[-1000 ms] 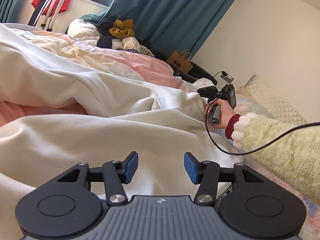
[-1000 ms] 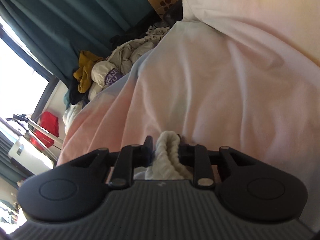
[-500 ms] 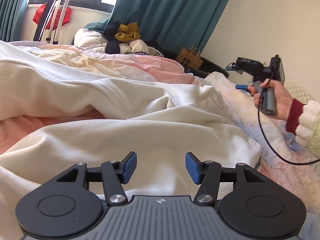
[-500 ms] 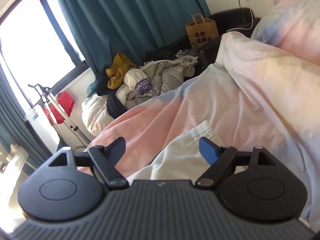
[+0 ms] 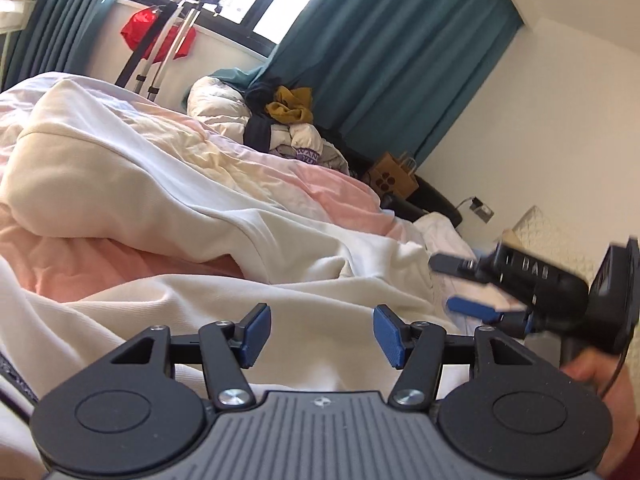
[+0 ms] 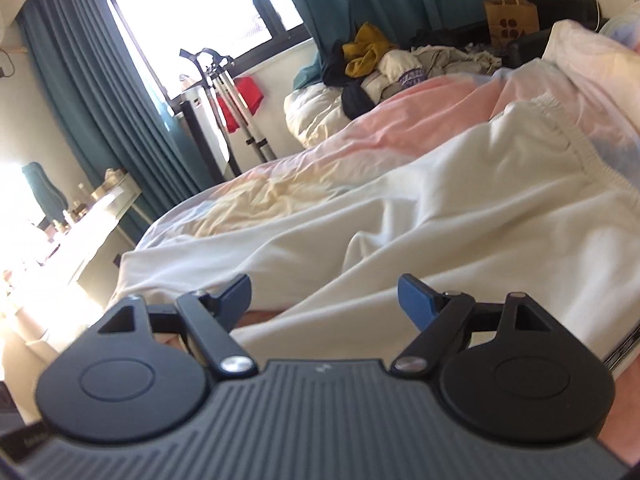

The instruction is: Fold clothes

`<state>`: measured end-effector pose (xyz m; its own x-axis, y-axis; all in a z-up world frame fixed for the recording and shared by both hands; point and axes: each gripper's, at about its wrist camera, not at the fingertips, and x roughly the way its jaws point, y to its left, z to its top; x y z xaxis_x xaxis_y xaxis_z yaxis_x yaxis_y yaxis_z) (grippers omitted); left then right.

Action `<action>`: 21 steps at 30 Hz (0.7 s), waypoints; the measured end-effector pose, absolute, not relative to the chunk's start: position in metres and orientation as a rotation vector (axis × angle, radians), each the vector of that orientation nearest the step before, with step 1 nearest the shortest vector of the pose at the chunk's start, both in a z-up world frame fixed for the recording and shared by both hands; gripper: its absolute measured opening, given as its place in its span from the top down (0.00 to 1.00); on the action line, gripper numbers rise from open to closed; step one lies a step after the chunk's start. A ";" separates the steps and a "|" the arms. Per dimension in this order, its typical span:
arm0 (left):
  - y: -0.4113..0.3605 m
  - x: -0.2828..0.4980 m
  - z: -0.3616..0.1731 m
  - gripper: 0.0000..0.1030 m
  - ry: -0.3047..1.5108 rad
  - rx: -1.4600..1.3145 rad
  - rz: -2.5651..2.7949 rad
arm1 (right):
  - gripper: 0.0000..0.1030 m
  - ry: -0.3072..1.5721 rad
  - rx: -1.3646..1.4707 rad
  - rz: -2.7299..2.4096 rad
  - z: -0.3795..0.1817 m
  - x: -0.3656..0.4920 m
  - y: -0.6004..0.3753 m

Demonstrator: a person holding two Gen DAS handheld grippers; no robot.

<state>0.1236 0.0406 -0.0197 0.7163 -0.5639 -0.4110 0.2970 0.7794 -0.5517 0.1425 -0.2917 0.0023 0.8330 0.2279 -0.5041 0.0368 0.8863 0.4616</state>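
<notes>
White garment [image 6: 460,216] beneath splayed tool [image 6: 325,300]

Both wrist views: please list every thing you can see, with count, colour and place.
White trousers: one, cream white, spread on the bed, elastic waistband at the far right.
Duvet: one, pink and pale yellow, covers the bed.
Clothes pile: one, mixed colours, beyond the bed.
Paper bag: one, brown, by the wall.
Curtains: teal, at the window.
Left gripper: open, over the trousers.
Right gripper: open, empty.

Bright daylight from window [image 6: 200,20], blown-out glare lower left, fisheye-bent edges, motion blur
</notes>
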 end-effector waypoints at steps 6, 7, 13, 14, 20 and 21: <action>0.090 0.143 -0.027 0.32 0.640 -0.692 -0.345 | 0.20 0.647 0.510 0.133 -0.038 0.133 -0.268; 0.099 0.147 -0.029 0.29 0.639 -0.740 -0.329 | 0.20 0.660 0.501 0.130 -0.043 0.136 -0.267; 0.143 0.175 -0.036 0.21 0.623 -0.982 -0.143 | 0.20 0.709 0.524 0.149 -0.068 0.158 -0.262; 0.151 0.180 -0.040 0.21 0.612 -1.056 -0.120 | 0.20 0.713 0.511 0.148 -0.071 0.161 -0.260; 0.200 0.212 -0.079 0.21 0.632 -1.356 0.104 | 0.20 0.710 0.438 0.180 -0.080 0.174 -0.247; 0.205 0.217 -0.085 0.21 0.639 -1.377 0.148 | 0.20 0.710 0.427 0.185 -0.081 0.176 -0.245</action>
<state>0.2169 0.2049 -0.0853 0.8235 -0.2642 -0.5020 -0.4579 0.2128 -0.8631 0.1757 -0.2448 -0.0810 0.7467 0.3058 -0.5908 -0.0207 0.8983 0.4388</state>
